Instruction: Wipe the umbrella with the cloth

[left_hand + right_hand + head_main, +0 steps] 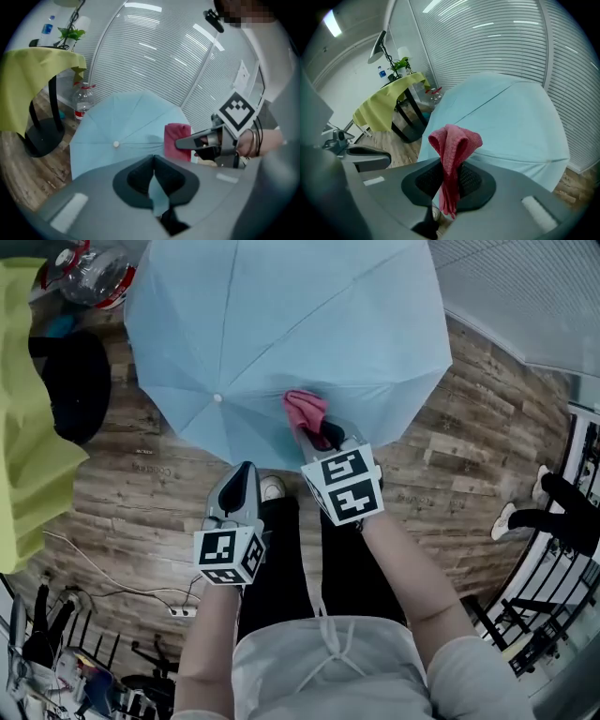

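Observation:
A light blue umbrella (281, 324) lies open on the wood floor, canopy up. My right gripper (314, 432) is shut on a pink cloth (306, 409), which rests on the canopy near its front edge. In the right gripper view the cloth (454, 145) stands bunched between the pads, over the umbrella (511, 117). My left gripper (246, 470) sits at the canopy's near rim. Its jaws look shut, with a strip of blue fabric (157, 197) between them. The left gripper view also shows the umbrella (126, 122), the cloth (177, 138) and the right gripper (187, 142).
A table under a yellow-green cover (23, 427) with a black round base (70, 381) stands at the left. A plastic bottle (94, 273) is behind the umbrella. White blinds (525, 296) run along the back right. Another person's feet (553, 502) are at the right, cables (141, 596) at the lower left.

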Demonstrator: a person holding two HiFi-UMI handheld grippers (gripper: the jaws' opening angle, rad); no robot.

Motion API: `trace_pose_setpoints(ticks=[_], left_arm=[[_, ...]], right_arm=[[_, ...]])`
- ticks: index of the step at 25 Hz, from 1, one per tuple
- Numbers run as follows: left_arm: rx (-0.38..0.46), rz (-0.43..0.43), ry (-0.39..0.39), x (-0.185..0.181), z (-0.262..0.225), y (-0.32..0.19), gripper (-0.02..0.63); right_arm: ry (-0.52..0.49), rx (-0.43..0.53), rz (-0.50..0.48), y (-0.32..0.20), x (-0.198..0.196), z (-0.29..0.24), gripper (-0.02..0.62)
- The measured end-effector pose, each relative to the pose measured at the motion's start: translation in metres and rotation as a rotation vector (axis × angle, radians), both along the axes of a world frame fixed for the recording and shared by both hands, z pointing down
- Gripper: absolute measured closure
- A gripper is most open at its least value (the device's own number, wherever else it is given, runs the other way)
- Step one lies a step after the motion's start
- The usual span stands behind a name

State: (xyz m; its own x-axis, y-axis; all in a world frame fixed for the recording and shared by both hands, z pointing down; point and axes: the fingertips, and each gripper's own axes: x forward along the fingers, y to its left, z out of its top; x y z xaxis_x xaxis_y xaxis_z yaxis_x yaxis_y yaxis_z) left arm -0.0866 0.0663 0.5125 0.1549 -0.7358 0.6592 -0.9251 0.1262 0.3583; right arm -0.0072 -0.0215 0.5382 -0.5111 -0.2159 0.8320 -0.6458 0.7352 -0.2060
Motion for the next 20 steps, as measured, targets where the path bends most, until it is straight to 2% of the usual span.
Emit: trace_pose_setpoints(ticks=[3,10,14,20], left_arm=[[0.001,-0.026,-0.021,-0.031,0.007,0.029,0.598],[-0.048,-0.093,0.016,-0.087,0.048,0.085,0.598],[-0.070,-0.110,0.013,-0.103,0.067,0.100,0.598],[-0.087,-0.150,0.013,-0.105,0.079,0.102,0.598]], right_arm=[[-0.010,0.004,-0.014,0.019,-0.041,0.021,0.534],[-0.009,0.022,-0.072,0.042,-0.120,0.075,0.534],[0.027,0.028,-0.081,0.044,-0.126,0.099,0.534],[0.038,-0.001,-0.011,0.033,-0.106,0.111,0.534]])
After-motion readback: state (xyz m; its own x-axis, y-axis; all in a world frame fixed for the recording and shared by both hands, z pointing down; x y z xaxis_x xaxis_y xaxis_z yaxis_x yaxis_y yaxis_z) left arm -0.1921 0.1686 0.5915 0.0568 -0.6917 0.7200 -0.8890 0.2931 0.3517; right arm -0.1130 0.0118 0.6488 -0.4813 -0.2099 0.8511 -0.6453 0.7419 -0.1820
